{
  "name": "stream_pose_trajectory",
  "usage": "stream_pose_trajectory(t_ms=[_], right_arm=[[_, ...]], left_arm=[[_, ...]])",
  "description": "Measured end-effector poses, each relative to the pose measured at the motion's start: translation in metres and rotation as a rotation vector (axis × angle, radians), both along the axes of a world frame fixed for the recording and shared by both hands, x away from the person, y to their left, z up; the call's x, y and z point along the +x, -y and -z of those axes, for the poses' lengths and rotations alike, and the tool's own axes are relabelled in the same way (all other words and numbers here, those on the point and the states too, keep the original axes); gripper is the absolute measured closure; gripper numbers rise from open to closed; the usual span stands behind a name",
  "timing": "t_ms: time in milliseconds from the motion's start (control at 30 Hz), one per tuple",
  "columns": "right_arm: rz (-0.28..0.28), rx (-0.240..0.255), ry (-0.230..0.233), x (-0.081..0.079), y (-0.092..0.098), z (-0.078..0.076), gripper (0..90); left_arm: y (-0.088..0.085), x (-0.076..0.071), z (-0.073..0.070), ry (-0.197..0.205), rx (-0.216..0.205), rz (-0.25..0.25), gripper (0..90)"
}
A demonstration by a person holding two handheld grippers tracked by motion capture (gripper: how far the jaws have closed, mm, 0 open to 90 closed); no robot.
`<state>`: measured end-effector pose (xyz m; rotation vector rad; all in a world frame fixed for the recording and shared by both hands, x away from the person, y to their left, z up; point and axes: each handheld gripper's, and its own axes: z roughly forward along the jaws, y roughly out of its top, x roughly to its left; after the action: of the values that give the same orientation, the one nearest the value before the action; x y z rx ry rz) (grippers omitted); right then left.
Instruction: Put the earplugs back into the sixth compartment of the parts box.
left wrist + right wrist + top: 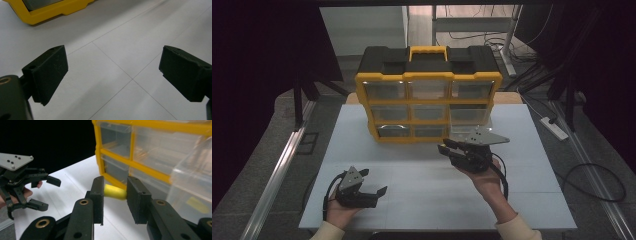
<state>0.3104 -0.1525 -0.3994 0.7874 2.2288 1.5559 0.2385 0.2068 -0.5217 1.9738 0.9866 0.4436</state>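
Note:
A yellow-and-black drawer organiser [428, 76] with clear drawers stands at the back of the white table [422, 200]. Its bottom-right drawer [469, 129] is pulled out; in the right gripper view this clear drawer [190, 187] holds a small yellow piece [197, 205]. My right gripper [446, 146] hovers just in front of it, and in its own view the right gripper [115, 188] is shut on a short yellow cylinder [113, 193]. My left gripper [374, 181] rests low at the front left, open and holding nothing; the left gripper [113, 72] shows only table between its pads.
The organiser's yellow base corner [50, 13] lies ahead of the left gripper. The left gripper [46, 193] appears off to the side in the right gripper view. Black curtains flank the table; a power strip [553, 127] and cables lie on the floor to the right.

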Motion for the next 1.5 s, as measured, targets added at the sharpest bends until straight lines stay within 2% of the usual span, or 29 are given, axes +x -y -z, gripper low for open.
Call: stream_pose_trajectory(t_ms=[500,667,833,1067,1333,1500], right_arm=[[0.051,0.042,0.033,0.005,0.019,-0.017,67.7],[0.078,0.05,0.053,0.007,0.025,-0.028,67.7],[0.106,0.052,0.062,0.017,0.031,-0.043,67.8],[0.143,0.024,0.065,0.037,0.035,-0.054,67.8],[0.199,-0.005,0.049,0.058,0.041,-0.052,67.8],[0.227,-0.058,0.036,0.069,0.04,-0.046,67.4]], left_arm=[[0.0,0.0,-0.001,0.003,-0.002,-0.004,8.4],[0.0,-0.001,-0.002,0.007,-0.007,-0.004,8.4],[-0.001,-0.001,-0.002,0.009,-0.009,-0.003,8.4],[-0.001,0.0,-0.002,0.006,-0.004,-0.001,8.4],[-0.001,0.0,-0.002,0.005,-0.002,0.0,8.4],[-0.001,0.0,-0.002,0.006,0.001,0.002,8.4]])
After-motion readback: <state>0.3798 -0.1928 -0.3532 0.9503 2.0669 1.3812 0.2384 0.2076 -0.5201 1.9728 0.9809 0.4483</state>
